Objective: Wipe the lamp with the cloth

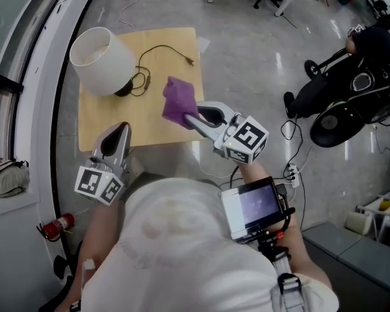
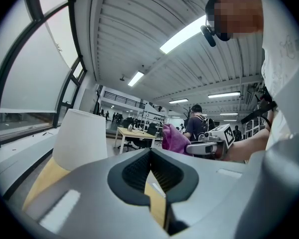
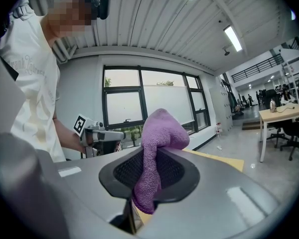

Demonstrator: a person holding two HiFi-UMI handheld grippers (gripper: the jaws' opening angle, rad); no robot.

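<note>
We see a white lamp with a drum-shaped shade (image 1: 103, 60) standing on the far left corner of the light wooden table (image 1: 149, 130). Its black cord (image 1: 159, 47) trails across the table's far side. Our right gripper (image 1: 196, 117) is clenched on a purple terry cloth (image 1: 179, 101), which it holds bunched over the table's right half, apart from the lamp. Our left gripper (image 1: 120, 130) has its 2 jaws pressed together on nothing, over the table's near left edge.

White-shaded lamp (image 1: 103, 60) upright on table (image 1: 175, 39); purple cloth (image 1: 179, 103) bunched, held above table.
</note>
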